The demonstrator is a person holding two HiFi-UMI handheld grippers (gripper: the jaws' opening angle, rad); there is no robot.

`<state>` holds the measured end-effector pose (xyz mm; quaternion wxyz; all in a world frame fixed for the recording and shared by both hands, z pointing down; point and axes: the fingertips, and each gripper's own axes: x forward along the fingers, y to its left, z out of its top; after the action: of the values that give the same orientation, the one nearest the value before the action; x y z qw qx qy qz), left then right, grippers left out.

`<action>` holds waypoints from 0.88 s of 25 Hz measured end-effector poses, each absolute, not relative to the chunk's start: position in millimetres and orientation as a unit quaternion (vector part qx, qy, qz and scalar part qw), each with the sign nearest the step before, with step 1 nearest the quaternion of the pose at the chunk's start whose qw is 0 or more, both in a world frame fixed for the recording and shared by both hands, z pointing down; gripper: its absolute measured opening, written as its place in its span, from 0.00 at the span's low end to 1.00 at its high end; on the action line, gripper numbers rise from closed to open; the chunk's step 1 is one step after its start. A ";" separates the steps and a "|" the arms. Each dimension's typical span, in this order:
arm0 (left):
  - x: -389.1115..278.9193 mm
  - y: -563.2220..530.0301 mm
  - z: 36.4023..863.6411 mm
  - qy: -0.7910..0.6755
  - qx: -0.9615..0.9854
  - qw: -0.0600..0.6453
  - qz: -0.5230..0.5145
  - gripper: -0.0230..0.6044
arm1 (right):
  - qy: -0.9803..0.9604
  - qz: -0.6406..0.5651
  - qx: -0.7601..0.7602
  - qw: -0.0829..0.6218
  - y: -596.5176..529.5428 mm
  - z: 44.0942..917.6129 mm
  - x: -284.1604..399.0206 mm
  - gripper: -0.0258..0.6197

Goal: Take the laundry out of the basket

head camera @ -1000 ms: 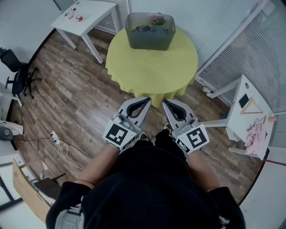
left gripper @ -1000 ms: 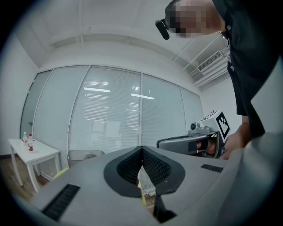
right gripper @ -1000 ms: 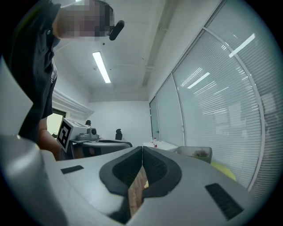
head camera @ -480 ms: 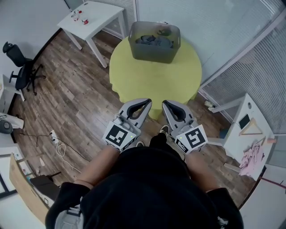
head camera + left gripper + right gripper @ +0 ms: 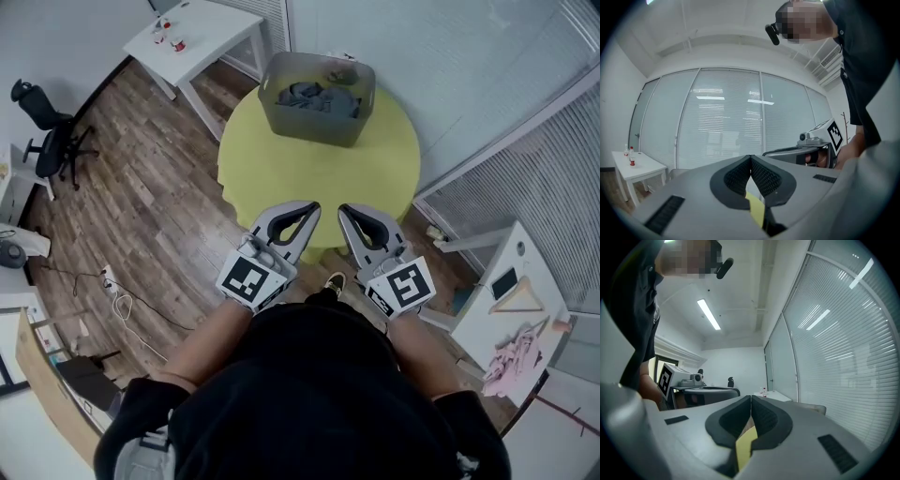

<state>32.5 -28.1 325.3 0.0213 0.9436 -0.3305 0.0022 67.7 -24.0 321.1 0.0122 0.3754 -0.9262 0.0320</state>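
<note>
Head view: two forearms reach forward side by side from the person's body, each holding its tool level.

- Left gripper: jaws pressed together, nothing between them.
- Right gripper: jaws likewise pressed together, empty.
- Both tips sit over the near edge of the round yellow worktop.
- Grey basket: stands at the far side of that worktop, well apart from both pairs of jaws.
- Laundry: dark grey-blue cloth in a heap, lying inside the basket.
- White side table: beyond the worktop to the left, small bottles on top.
</note>
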 end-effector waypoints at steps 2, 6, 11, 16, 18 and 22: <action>43.1 -37.6 326.5 -0.338 0.941 0.024 0.008 0.05 | -0.930 0.032 0.366 0.013 -32.2 322.4 76.9 0.08; 60.5 -49.4 332.4 -0.336 0.941 0.022 0.017 0.05 | -0.935 0.033 0.354 0.014 -45.8 323.8 91.6 0.08; 70.2 -67.7 328.2 -0.356 0.934 0.022 0.013 0.05 | -0.939 0.032 0.343 0.017 -63.7 326.0 102.0 0.08; 71.8 -91.1 335.6 -0.357 0.934 0.020 0.024 0.05 | -0.940 0.033 0.339 0.020 -91.1 328.5 106.0 0.08; 67.9 -104.9 338.2 -0.363 0.931 0.026 0.018 0.05 | -0.940 0.034 0.338 0.024 -104.3 330.4 103.6 0.08; 58.0 -132.1 344.6 -0.362 0.931 0.026 0.019 0.05 | -0.941 0.030 0.337 0.034 -128.4 333.6 93.0 0.08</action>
<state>58.0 -132.1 344.6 0.0257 0.9315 -0.3624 0.0185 93.0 -128.4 333.6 0.0343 0.3367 -0.9405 0.0296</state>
